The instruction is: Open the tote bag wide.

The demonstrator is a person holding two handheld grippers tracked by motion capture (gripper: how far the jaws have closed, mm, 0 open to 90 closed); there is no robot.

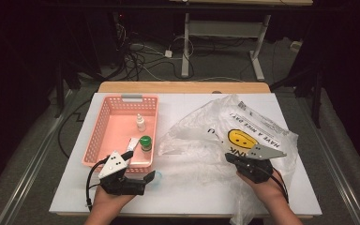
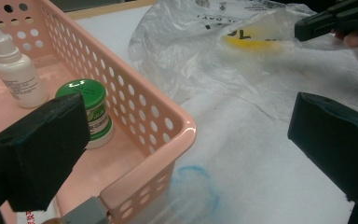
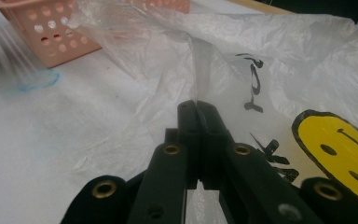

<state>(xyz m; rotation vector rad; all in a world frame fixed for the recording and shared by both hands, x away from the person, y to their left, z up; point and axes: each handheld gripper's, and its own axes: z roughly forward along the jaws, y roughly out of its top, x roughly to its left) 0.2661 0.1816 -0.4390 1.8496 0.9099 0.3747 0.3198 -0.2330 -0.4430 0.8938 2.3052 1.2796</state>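
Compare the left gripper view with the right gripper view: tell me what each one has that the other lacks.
Left gripper view alone: a white dropper bottle and a green-capped jar standing in the pink basket, seen between the left gripper's open jaws. Right gripper view alone: the right gripper shut on a fold of the plastic bag, plus the full smiley face. Both share: basket, bag, white table.

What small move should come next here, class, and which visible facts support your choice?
Probably the right gripper should lift the pinched fold of the plastic bag a little to open its mouth. Its jaws are shut on that film, while the left gripper waits open by the pink basket, where the green-capped jar and the dropper bottle stand.
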